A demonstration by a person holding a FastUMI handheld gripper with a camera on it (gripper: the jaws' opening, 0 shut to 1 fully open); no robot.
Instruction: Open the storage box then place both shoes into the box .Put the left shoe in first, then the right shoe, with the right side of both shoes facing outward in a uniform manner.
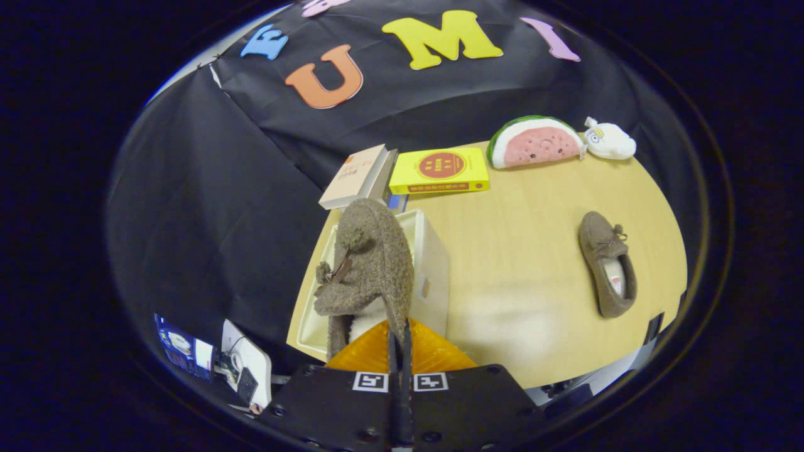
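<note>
Pinching the heel rim of 1 fuzzy brown shoe (pixel 370 263), the tongs (pixel 399 342) are pressed nearly together on it. That shoe hangs toe-up over the open white storage box (pixel 433 263), and its lower part seems to dip inside, though the shoe hides this. The other brown shoe (pixel 608 263) lies flat on the counter (pixel 515 251), well apart. Beyond the box sit 2 books (pixel 402 172) and a watermelon toy (pixel 535 141).
</note>
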